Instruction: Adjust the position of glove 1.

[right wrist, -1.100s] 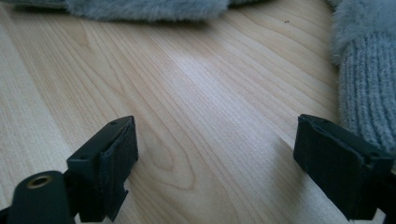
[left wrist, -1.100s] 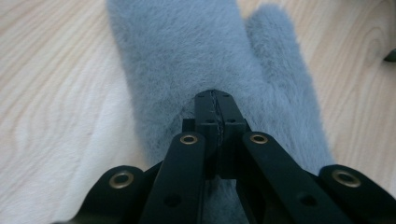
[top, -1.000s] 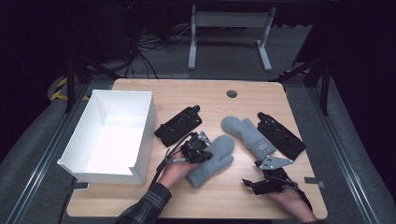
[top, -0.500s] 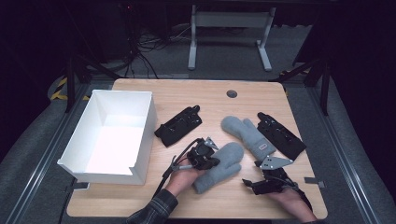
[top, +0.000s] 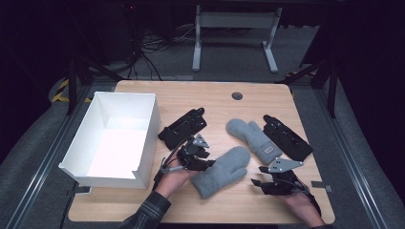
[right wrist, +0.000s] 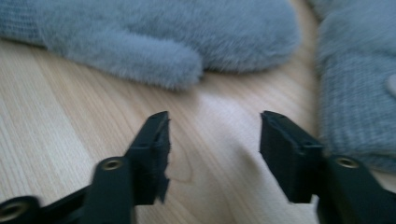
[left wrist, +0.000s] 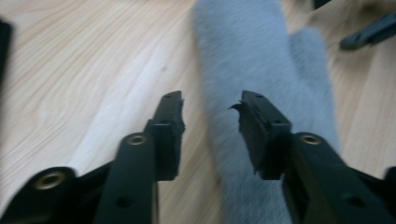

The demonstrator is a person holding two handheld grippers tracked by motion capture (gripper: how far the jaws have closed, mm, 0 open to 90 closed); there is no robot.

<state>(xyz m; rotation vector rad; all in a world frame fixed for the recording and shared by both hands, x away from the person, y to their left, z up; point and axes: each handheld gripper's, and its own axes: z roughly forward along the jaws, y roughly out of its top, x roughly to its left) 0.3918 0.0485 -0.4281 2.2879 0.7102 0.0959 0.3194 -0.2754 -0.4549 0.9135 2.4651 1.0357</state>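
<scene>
Wooden table [top: 143, 210] seen from above, w/ you at the near edge. Your left gripper [top: 206, 164] sits at the left edge of the near grey mitten [top: 222, 171], which lies mid-table, cuff toward you. In the left gripper view its jaws stand apart, astride the fuzzy mitten's edge, not closed on it. Your right gripper [top: 255, 182] rests on the table near the front right, just right of that mitten, jaws wide & empty over bare wood. A 2nd grey mitten [top: 250, 136] lies behind it, w/ a knit cuff. A black glove [top: 287, 137] lies right of that one; another black glove [top: 183, 127] sits left of center. An open white box [top: 145, 119] stands at the table's left.
</scene>
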